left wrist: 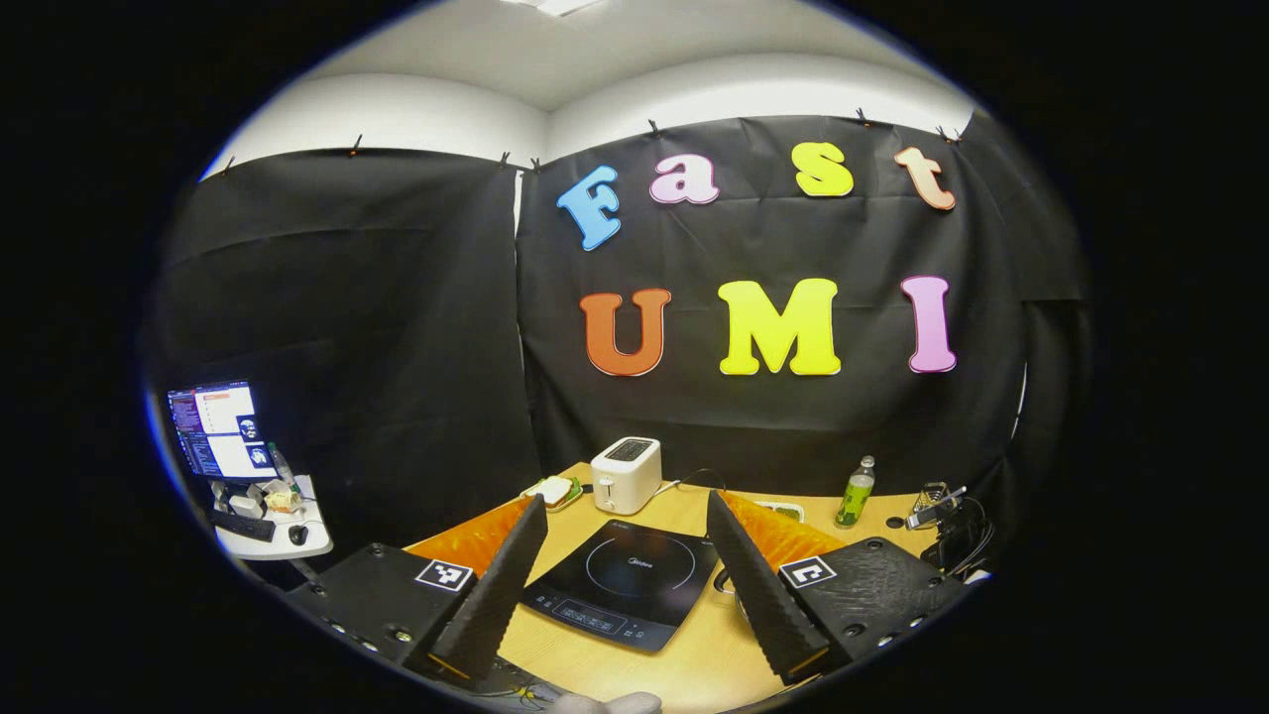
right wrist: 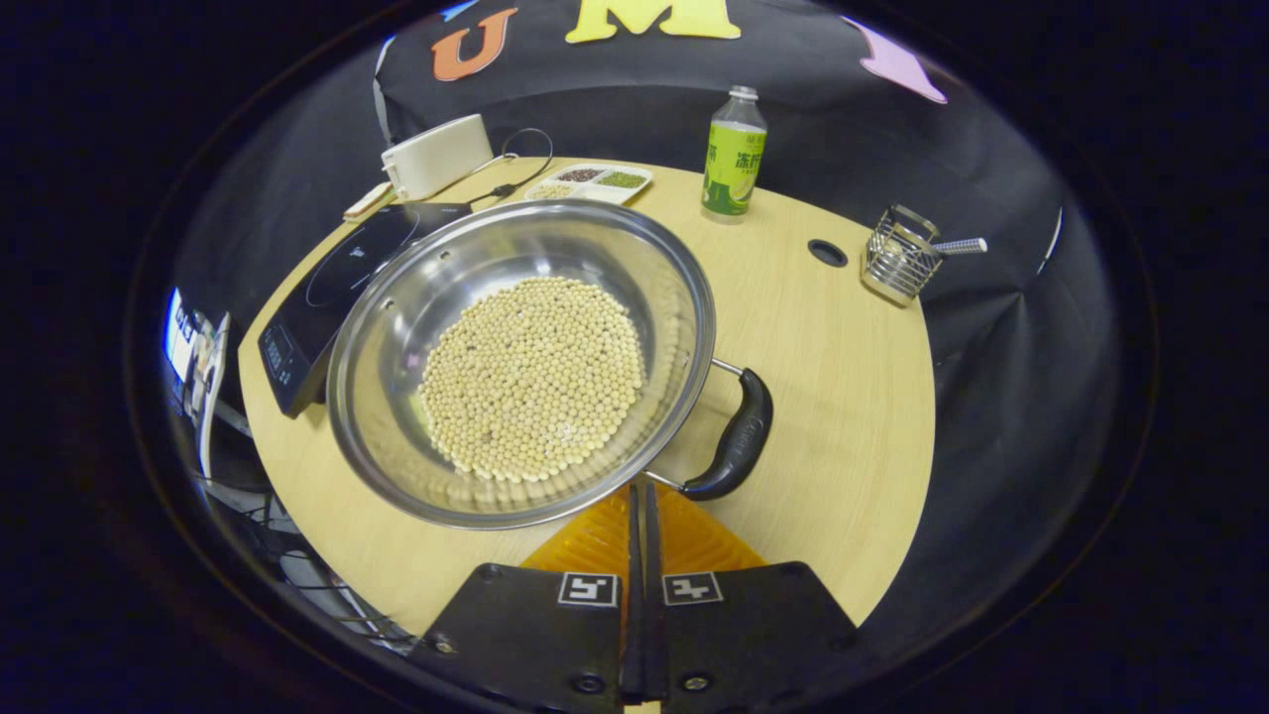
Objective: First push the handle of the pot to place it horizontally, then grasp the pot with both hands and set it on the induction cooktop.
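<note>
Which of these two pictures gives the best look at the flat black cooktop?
The left gripper view. The cooktop lies whole and nearly head-on between the open left tongs, ring and control strip plain. In the right gripper view the cooktop sits off to the side, squeezed by the lens, its near edge behind the pot.

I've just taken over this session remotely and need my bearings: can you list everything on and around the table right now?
pot: one, steel, mid-table, filled with pale beans; black handle at its near right
induction cooktop: one, black, left of the pot, bare
toaster: one, white, far left edge
divided tray: one, white, behind the pot
bottle: one, green label, far edge
wire basket: one, metal, far right
table: one, light wood
monitor: one, lit, on a side desk at left
left gripper: open, above the cooktop
right gripper: shut, tips at the pot's near rim beside the handle
</note>
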A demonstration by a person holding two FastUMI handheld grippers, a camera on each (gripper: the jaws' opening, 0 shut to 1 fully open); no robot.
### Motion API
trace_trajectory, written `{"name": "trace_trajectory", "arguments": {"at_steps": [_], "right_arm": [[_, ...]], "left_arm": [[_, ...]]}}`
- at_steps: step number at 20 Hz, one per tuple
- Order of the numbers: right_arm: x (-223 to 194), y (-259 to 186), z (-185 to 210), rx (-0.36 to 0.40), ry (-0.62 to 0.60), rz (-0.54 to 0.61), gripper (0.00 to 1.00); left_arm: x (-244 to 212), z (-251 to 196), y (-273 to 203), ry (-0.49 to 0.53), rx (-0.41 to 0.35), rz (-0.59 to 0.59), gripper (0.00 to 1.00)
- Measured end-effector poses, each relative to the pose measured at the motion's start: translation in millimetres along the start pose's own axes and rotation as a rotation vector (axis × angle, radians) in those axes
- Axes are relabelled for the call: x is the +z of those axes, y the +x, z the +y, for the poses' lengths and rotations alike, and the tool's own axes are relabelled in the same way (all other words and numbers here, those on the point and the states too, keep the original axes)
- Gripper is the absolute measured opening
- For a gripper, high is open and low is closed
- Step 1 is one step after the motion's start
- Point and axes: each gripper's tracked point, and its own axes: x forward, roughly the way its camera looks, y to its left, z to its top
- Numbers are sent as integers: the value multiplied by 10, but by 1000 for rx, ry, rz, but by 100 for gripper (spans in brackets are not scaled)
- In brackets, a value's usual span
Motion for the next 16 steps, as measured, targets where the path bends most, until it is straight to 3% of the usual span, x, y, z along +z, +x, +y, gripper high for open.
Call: {"name": "trace_trajectory", "arguments": {"at_steps": [4, 10, 16], "right_arm": [[41, 22, -76, -16, -12, -19, 4], [51, -51, -68, -29, 0, -52, 1], [-48, -390, -66, -55, 33, -131, 1]], "left_arm": [[14, -17, -18, 0, -1, 0, 96], [-10, -5, 44, 6, -23, -2, 96], [-15, -103, 197, 5, -115, -15, 96]]}}
